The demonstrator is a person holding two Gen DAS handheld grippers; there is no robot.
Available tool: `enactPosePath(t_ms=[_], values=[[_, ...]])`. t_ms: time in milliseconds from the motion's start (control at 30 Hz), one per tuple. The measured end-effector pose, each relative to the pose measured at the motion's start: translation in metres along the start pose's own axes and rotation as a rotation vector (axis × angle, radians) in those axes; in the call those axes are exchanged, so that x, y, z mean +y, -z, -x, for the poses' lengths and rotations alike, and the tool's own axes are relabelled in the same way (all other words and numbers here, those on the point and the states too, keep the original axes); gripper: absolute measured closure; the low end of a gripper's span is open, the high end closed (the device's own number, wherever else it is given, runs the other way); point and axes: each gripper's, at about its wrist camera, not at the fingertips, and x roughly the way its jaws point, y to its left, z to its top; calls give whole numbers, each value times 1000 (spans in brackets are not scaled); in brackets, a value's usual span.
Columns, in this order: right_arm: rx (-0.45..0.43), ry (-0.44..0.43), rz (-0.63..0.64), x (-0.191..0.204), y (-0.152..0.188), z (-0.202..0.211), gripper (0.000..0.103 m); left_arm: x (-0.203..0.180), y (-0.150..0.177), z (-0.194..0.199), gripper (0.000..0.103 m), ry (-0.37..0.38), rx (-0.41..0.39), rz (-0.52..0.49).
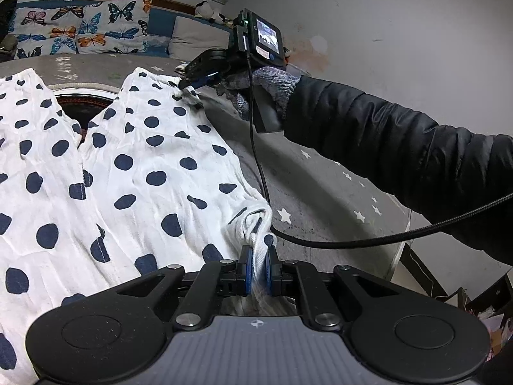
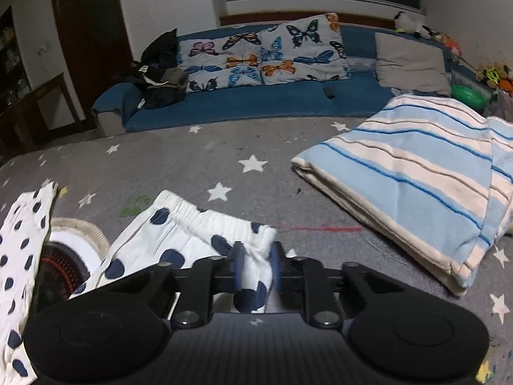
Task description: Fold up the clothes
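White trousers with dark blue polka dots [image 1: 134, 166] lie spread on a grey star-print cover [image 1: 320, 186]. My left gripper [image 1: 258, 256] is shut on a bunched white corner of them near the bottom of the left wrist view. My right gripper [image 1: 189, 83], held by a gloved hand with a black sleeve, pinches the far elastic hem. In the right wrist view the right gripper [image 2: 256, 263] is shut on the gathered hem of one leg [image 2: 179, 234]; the other leg [image 2: 22, 256] hangs at the left.
A folded blue and cream striped towel [image 2: 416, 173] lies at the right on the grey cover [image 2: 192, 166]. A round object with a dark ribbed middle [image 2: 61, 269] shows between the trouser legs. A blue sofa [image 2: 256, 99] with butterfly cushions stands behind. A black cable [image 1: 352, 237] trails across.
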Motion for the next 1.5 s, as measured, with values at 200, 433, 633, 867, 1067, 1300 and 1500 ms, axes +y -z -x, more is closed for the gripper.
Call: enactPosePath(t_ms=[200, 433, 633, 867, 1067, 1300, 1500], values=[[-25, 19, -20, -1, -9, 5, 97, -1, 3, 15, 94, 14, -43, 21], [-68, 27, -12, 23, -41, 30, 97, 12, 16, 52, 96, 34, -136, 118], [-82, 12, 23, 74, -62, 34, 97, 28, 37, 94, 97, 6, -236, 200], [-77, -28, 82, 155, -75, 20, 97, 49, 64, 135, 97, -33, -314, 316], [-66, -66, 134, 225, -81, 3, 97, 66, 88, 160, 97, -62, -361, 407], [-28, -105, 220, 308, -65, -32, 97, 83, 112, 174, 97, -99, -383, 499], [27, -210, 214, 346, -44, -55, 94, 96, 116, 175, 97, -116, -381, 557]])
